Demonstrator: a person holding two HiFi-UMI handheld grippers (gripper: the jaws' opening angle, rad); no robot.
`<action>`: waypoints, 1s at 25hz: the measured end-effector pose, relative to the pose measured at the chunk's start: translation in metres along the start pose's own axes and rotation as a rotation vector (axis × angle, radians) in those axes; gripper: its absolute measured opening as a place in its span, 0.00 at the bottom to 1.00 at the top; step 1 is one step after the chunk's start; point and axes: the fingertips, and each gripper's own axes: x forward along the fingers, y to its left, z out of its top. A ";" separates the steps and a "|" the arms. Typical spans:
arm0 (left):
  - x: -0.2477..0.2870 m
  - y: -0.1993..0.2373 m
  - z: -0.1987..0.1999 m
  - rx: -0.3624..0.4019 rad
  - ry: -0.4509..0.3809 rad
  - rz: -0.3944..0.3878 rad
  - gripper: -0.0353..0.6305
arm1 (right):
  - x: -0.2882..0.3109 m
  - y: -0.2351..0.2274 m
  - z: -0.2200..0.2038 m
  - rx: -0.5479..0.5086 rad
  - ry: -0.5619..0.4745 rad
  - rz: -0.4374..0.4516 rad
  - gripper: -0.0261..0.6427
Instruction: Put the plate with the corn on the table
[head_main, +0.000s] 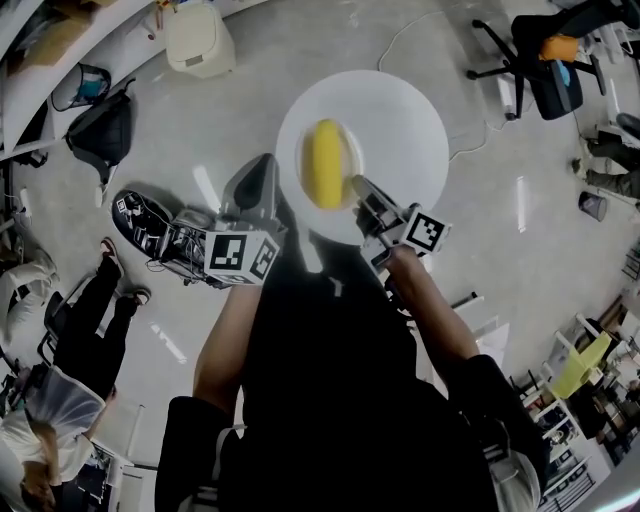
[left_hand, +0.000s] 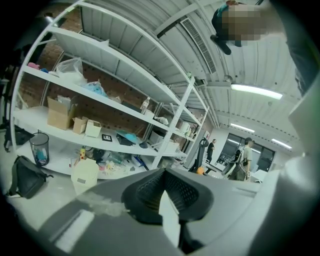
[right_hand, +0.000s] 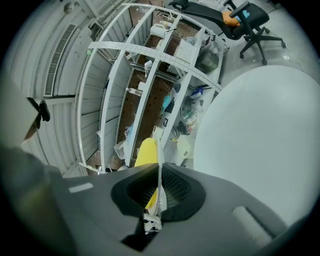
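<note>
A round white plate (head_main: 400, 130) with a yellow corn cob (head_main: 325, 163) lying on it is held up above the floor between my two grippers. My left gripper (head_main: 278, 190) is shut on the plate's left rim, and the white rim (left_hand: 170, 220) shows between its jaws (left_hand: 167, 197). My right gripper (head_main: 358, 188) is shut on the near rim, right beside the corn. In the right gripper view the plate (right_hand: 260, 140) fills the right side, its thin edge runs into the closed gripper (right_hand: 159, 182), and the corn (right_hand: 145, 150) lies just left of that edge.
Grey floor lies far below the plate. A white bin (head_main: 200, 40), a black bag (head_main: 100, 130) and white shelving (left_hand: 100, 100) stand at the left. An office chair (head_main: 540, 60) is at the top right. A person (head_main: 80, 330) stands at the lower left.
</note>
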 end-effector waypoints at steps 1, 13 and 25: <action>0.002 0.003 0.000 0.004 0.001 -0.005 0.06 | 0.003 -0.001 -0.001 -0.001 0.004 -0.002 0.08; 0.026 0.023 -0.007 0.002 0.015 0.000 0.06 | 0.029 -0.018 0.009 -0.040 0.043 0.009 0.08; 0.039 0.041 -0.034 -0.006 0.032 -0.002 0.06 | 0.050 -0.049 0.004 -0.038 0.077 0.006 0.08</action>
